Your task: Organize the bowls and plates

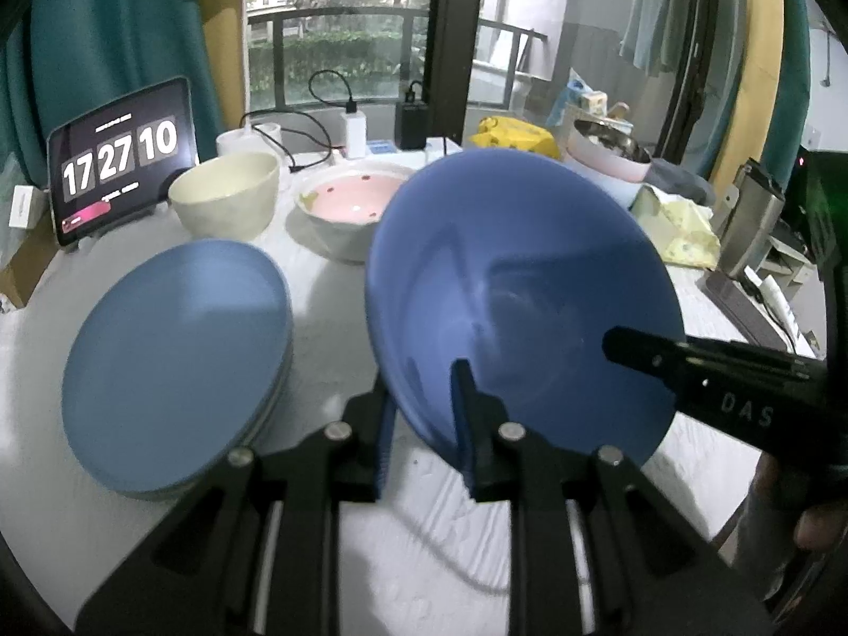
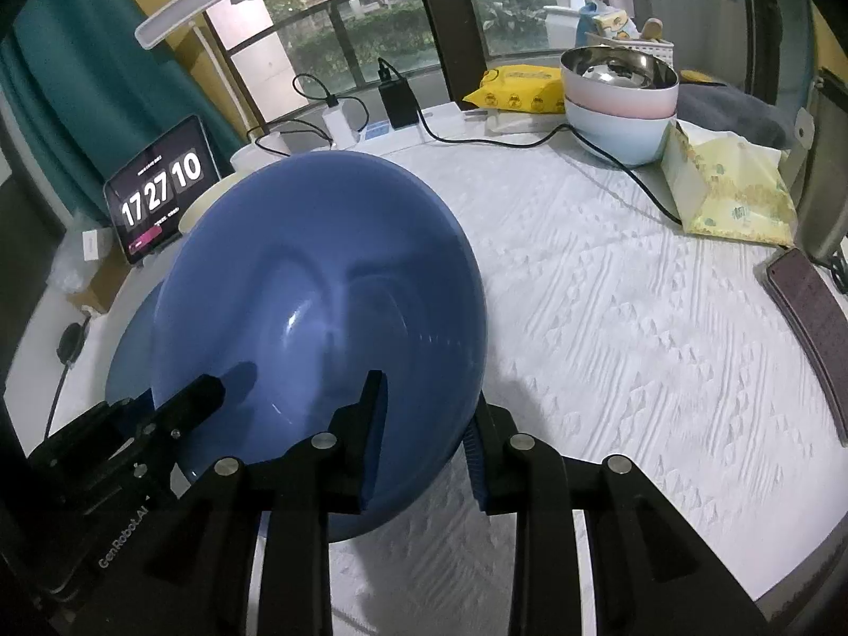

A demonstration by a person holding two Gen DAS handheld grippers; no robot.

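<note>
Black left gripper (image 1: pixel 424 413) at bottom centre clamps the near rim of a tilted glossy blue plastic plate (image 1: pixel 524 307), raised off the white textured tablecloth (image 2: pixel 636 318). Right gripper (image 2: pixel 424 440) straddles the same rim, jaws parted, pads apparently loose. Both angle downward. Stacked matte blue plates (image 1: pixel 175 360) sit lower left; cream bowl (image 1: pixel 225 193) and pink-lined bowl (image 1: pixel 350 206) remain unstacked.

A glossy blue bowl (image 1: pixel 524 291) tilts steeply above the white table, its near rim caught between the left gripper (image 1: pixel 424 424) pads, the right gripper (image 2: pixel 424 424) straddling the opposite rim, apparently loosened. Left of the left tongs lies a stack of flat blue plates (image 1: pixel 180 355); beyond them stand a cream bowl (image 1: pixel 225 193) and a pink-lined bowl (image 1: pixel 350 206), upright.
</note>
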